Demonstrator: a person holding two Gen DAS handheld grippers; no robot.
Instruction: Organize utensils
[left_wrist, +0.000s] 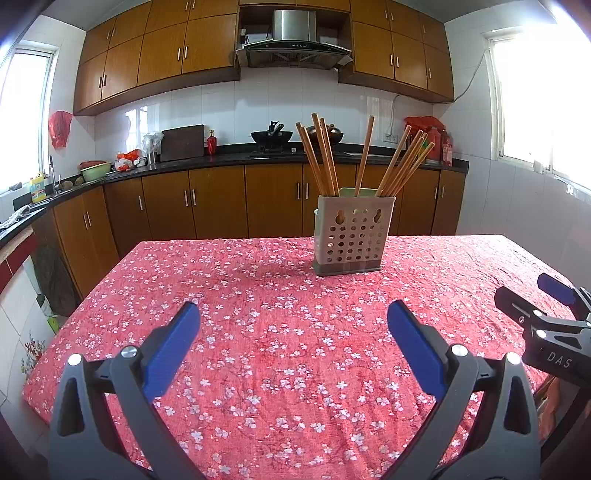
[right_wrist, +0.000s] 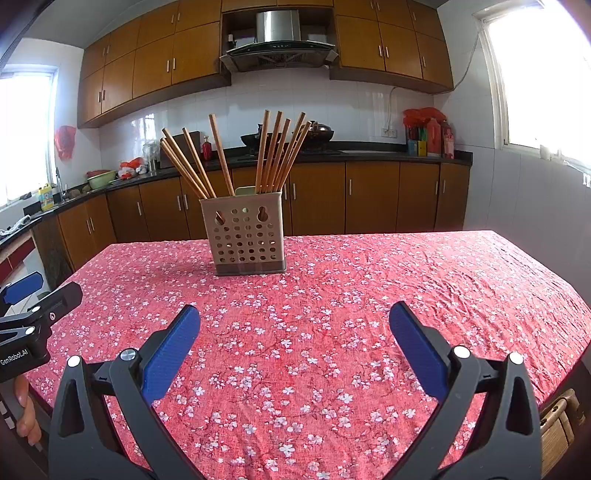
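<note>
Left wrist view first: what do you see of the utensils?

— Wooden chopsticks (left_wrist: 364, 157) stand upright and fanned out in a pale perforated holder (left_wrist: 352, 236) with a dark base. They lean in loose bunches toward the left and right sides, with one near the middle.

— And from the right wrist view?

— Same chopsticks (right_wrist: 271, 151) in the same holder (right_wrist: 245, 232), which stands on the far half of the counter (right_wrist: 406, 295), on a red cloth printed with small white blossoms. No loose utensil shows on the cloth.

— The grippers?

— The left gripper (left_wrist: 293, 308) has its blue-padded fingers spread wide over the cloth, holding nothing, well short of the holder. The right gripper (right_wrist: 294, 310) is likewise spread wide and empty, near the front of the counter. Each shows at the edge of the other's view, so they sit side by side but apart.

— Anything of the person?

— Part of a hand (right_wrist: 27, 410) at the lower left of the right wrist view, below the left gripper's body.

— Behind?

— Brown kitchen cabinets (left_wrist: 218, 203), a dark worktop with a wok (left_wrist: 271, 137), and a steel range hood (left_wrist: 293, 40) above.
</note>
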